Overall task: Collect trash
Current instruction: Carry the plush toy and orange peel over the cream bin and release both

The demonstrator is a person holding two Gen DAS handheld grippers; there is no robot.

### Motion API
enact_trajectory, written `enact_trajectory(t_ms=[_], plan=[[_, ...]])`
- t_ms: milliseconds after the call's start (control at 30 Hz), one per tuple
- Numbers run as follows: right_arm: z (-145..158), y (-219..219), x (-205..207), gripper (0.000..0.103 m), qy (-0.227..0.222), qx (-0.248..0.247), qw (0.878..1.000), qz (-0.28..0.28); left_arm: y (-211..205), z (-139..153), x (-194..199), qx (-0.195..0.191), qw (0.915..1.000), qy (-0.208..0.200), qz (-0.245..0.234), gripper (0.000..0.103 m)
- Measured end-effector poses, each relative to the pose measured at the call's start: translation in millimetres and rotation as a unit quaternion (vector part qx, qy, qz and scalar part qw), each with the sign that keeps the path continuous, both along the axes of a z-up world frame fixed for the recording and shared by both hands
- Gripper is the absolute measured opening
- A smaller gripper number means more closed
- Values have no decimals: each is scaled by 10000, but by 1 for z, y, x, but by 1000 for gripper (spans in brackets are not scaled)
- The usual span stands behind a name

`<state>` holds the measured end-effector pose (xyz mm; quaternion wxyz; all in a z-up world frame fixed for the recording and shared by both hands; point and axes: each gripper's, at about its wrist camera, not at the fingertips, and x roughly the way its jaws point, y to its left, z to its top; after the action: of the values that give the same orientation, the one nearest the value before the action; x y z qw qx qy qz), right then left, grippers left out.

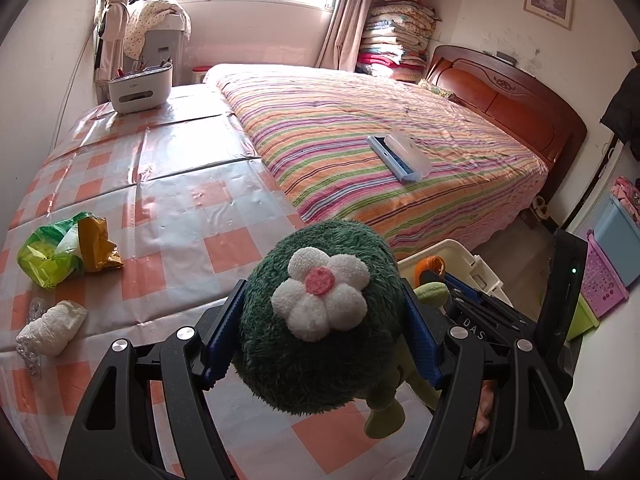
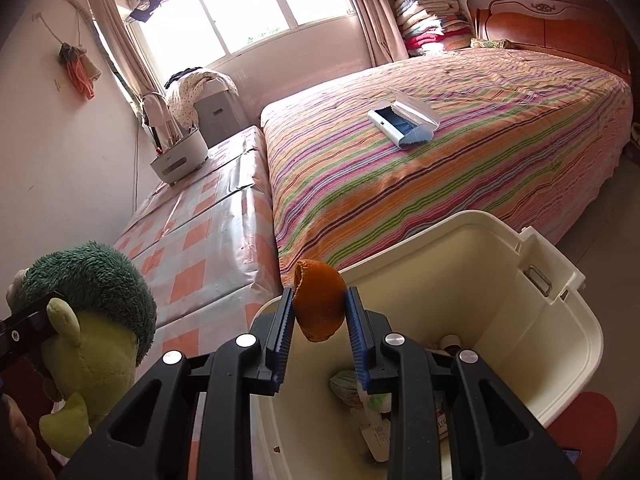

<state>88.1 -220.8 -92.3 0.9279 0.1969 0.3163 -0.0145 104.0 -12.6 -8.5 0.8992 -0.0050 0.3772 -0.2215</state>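
Observation:
My left gripper (image 1: 320,328) is shut on a green plush toy (image 1: 320,336) with a white flower on its head, held above the checkered table's near edge. The toy also shows in the right wrist view (image 2: 88,320). My right gripper (image 2: 319,316) is shut on an orange peel (image 2: 318,304), held over the near rim of a cream bin (image 2: 560,280) that holds some trash. In the left wrist view the bin (image 1: 476,268) and peel (image 1: 430,266) show beside the toy. A green and yellow wrapper (image 1: 64,252) and a crumpled white tissue (image 1: 54,326) lie on the table at left.
The checkered table (image 1: 168,200) stands against a bed with a striped cover (image 1: 380,128). A blue-white case (image 1: 400,156) lies on the bed. A white organiser box (image 1: 140,88) stands at the table's far end. Coloured baskets (image 1: 604,280) stand by the right wall.

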Motion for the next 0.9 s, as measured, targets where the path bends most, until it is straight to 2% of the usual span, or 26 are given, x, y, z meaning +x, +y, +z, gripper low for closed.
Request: enact_trajectory(t_ms=[267,367,467,600,733,900], plan=[[-4,-19,-4,28,77,79,9992,-372,-22,-4,-1,-16,9998,124,-154,70],[-6,-27,-4,29,106,282,9986,-446,-30,-5,0,-11,9997,158,-186,70],[-9,-36,-5,38,156,485,9972,-550,-36,-7,1,21,9995,208,-217,70],[-3,-44,-14,50,-118,627,9952,-745,-44,-10,3,34,9993,279,-248,70],[7,-58,-31,52,-608,823,9884,-1124,-55,-15,7,19,9989,357,-313,70],[19,-72,-57,53,-1354,1000,9724,-1614,-78,-21,8,15,9982,385,-462,70]])
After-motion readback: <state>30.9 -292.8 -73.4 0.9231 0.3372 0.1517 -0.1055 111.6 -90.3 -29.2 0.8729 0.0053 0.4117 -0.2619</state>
